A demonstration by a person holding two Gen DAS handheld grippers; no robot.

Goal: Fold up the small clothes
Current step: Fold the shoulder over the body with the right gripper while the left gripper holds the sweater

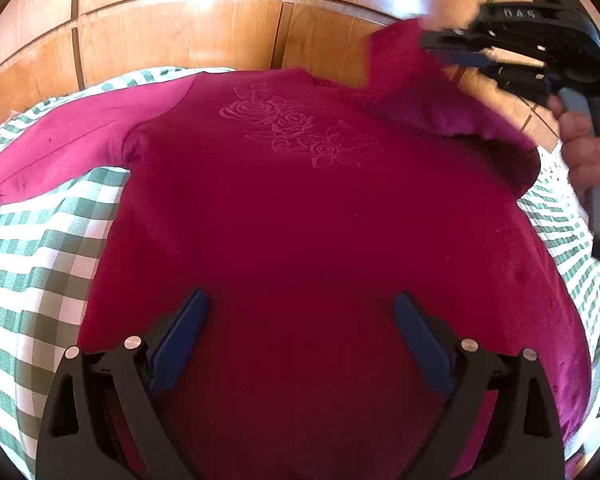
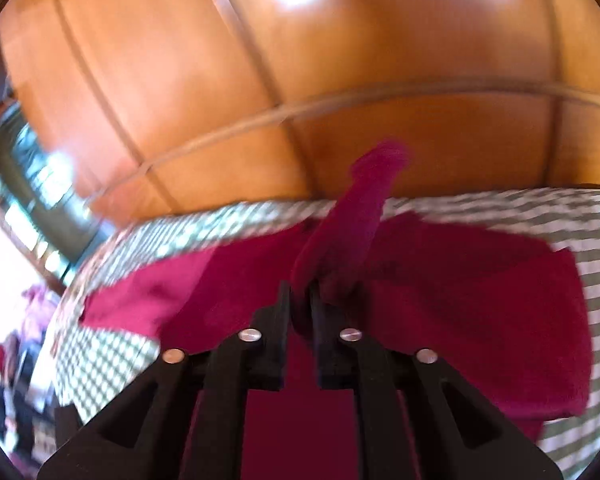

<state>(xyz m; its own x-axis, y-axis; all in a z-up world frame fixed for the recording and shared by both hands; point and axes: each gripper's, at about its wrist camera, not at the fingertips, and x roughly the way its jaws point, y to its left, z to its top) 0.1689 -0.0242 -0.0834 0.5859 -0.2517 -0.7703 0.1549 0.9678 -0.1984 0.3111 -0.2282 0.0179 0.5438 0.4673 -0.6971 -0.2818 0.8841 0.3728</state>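
Observation:
A magenta sweatshirt [image 1: 300, 220] with a rose pattern on its chest lies front up on a green-and-white checked cloth [image 1: 40, 260]. Its one sleeve [image 1: 60, 140] stretches flat to the left. My left gripper [image 1: 300, 296] hovers open over the hem area, nothing between its blue pads. At the upper right my right gripper [image 1: 440, 46] holds the other sleeve [image 1: 396, 60] lifted off the cloth. In the blurred right wrist view the right gripper [image 2: 300, 286] has its jaws close together, shut on that sleeve [image 2: 360, 208], which rises above the sweatshirt [image 2: 460, 300].
Wooden panelled doors [image 1: 180, 32] stand right behind the checked surface. A person's hand [image 1: 584, 152] grips the right tool's handle at the right edge. Blurred clutter [image 2: 16, 360] lies beyond the cloth's left edge in the right wrist view.

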